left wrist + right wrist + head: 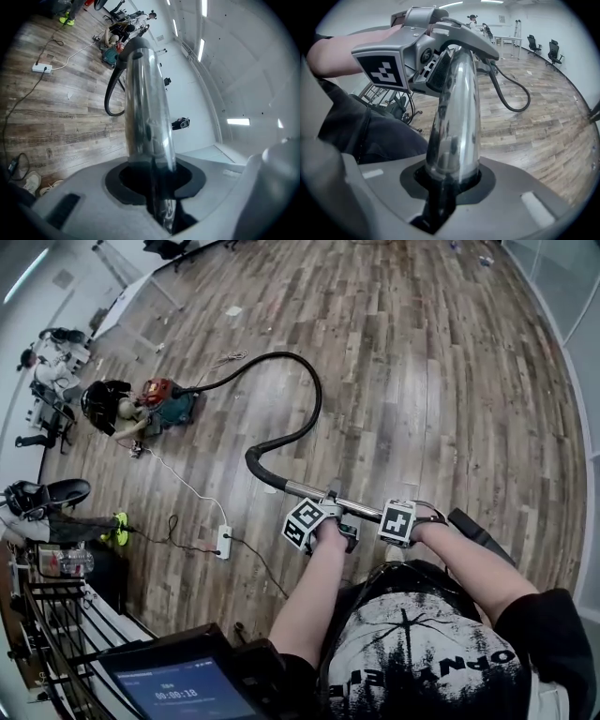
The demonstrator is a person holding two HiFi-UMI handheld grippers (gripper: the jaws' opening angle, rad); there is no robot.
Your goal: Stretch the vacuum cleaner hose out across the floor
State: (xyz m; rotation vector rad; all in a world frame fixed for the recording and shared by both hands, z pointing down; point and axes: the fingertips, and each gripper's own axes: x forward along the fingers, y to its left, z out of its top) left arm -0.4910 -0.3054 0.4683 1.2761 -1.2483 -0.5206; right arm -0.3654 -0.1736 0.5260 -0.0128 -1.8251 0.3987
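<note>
A: What have the claws got?

B: The left gripper (157, 185) is clenched on the chrome tube (314, 493), which runs out from between its jaws. The right gripper (449, 180) clamps the same tube further back, with the left one ahead of it.

A: And the hose (316, 409)?

B: It lies on the floor (422, 381). From the tube's black bend it curls in a wide loop round to the vacuum (169, 404), well apart at the left.

A: Which step, then?

B: The pull is under way but not done, I'd judge. Next the tube must be drawn away from the vacuum, both grips firm, until the loop flattens, without dragging the vacuum along.

A: Any containers?

B: None that I can make out.
</note>
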